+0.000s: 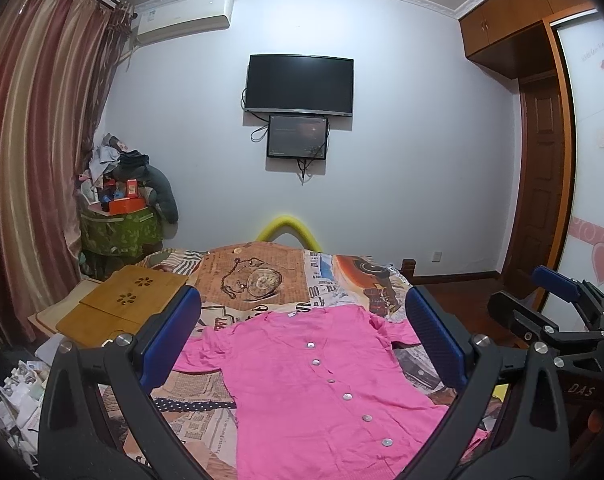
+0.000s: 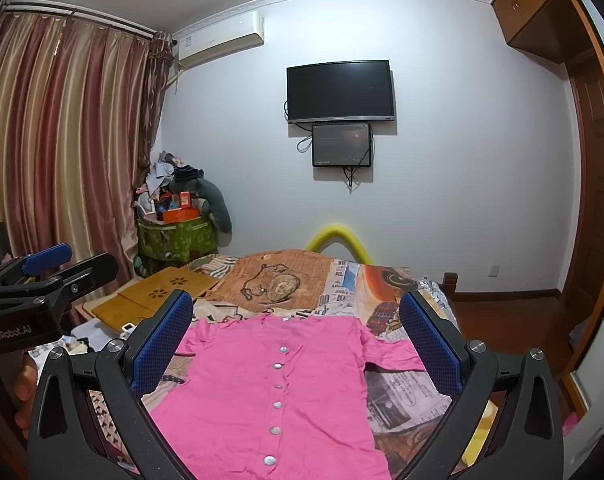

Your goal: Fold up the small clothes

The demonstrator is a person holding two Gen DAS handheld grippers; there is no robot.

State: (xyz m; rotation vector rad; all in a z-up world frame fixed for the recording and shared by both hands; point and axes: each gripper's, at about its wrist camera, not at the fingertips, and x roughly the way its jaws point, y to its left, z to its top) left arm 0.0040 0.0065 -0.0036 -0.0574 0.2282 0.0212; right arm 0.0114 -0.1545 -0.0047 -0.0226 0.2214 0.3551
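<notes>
A pink button-front top [image 1: 302, 384] lies spread flat on the patterned bed cover, buttons up, collar toward the far wall, sleeves out to both sides. It also shows in the right wrist view [image 2: 278, 384]. My left gripper [image 1: 302, 344] is open and empty, held above the top's near part. My right gripper [image 2: 298, 344] is open and empty, also above the top. The right gripper shows at the right edge of the left wrist view [image 1: 558, 312]. The left gripper shows at the left edge of the right wrist view [image 2: 42, 280].
The bed [image 1: 262, 276] carries a wooden lap tray [image 1: 122, 304] at its far left. A green bin piled with clutter [image 1: 122, 208] stands in the corner by the curtains. A yellow foam tube [image 1: 290, 228] arches at the bed's far end. Papers lie on the floor left [image 1: 18, 392].
</notes>
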